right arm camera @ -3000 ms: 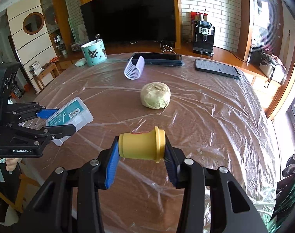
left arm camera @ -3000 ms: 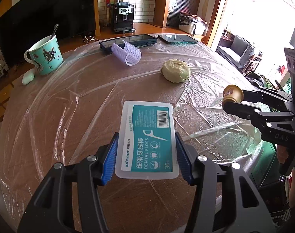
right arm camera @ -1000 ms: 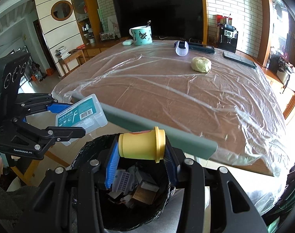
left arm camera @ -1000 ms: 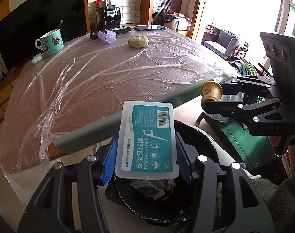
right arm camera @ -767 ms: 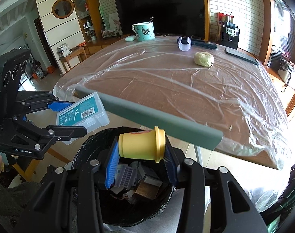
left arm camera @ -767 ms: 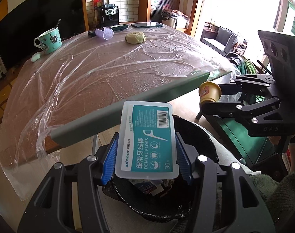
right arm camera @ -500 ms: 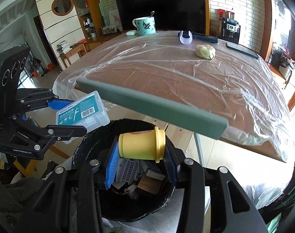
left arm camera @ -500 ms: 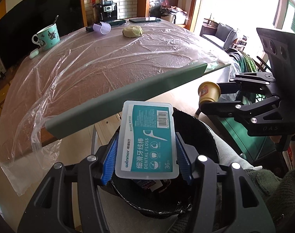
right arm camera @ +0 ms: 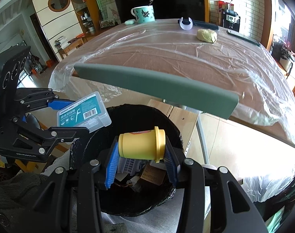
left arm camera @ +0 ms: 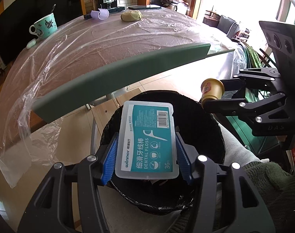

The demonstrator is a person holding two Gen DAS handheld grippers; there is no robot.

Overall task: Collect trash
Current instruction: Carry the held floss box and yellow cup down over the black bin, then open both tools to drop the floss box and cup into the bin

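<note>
Both tongs (loaded) hang over bin (right arm camera: 172, 128), below table (right arm camera: 186, 58).

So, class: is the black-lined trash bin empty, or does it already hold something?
Not empty. In the right wrist view, boxes and packaging lie inside the trash bin, seen below the yellow cup held in the right tongs.

The mouth of the black bin (right arm camera: 178, 136) lies open under both grippers, its bottom already part filled with scraps (right arm camera: 147, 172). The floss box (left arm camera: 147, 139) in the left gripper (left arm camera: 147, 155) covers the near part of the opening; the yellow cup (right arm camera: 142, 144) in the right gripper (right arm camera: 140, 155) hangs over its middle. The grey-green edge strip (left arm camera: 118, 73) of the table (right arm camera: 166, 54) juts close above the bin's far rim.
</note>
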